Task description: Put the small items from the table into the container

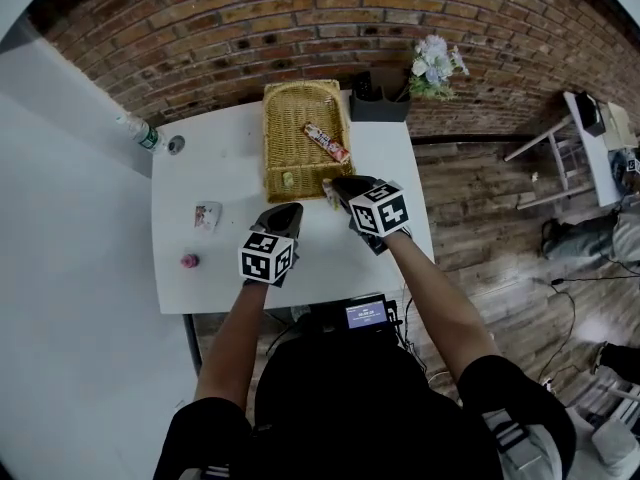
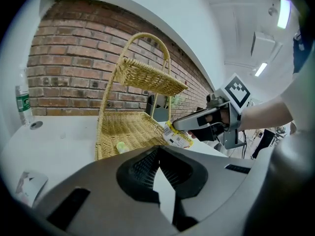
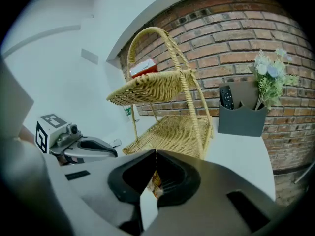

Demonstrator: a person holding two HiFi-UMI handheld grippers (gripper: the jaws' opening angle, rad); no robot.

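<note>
Right gripper view showed the right gripper (image 3: 155,162) clamped on a small yellow packet (image 3: 156,185). The wicker basket (image 3: 178,132) lay just ahead, its lower tier nearest. The left gripper (image 2: 160,168) was closed and empty beside it.

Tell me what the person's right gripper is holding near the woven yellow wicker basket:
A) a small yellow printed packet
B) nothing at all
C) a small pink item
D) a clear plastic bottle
A: the right gripper has its jaws shut on the small yellow printed packet, near the front corner of the two-tier woven wicker basket.
</note>
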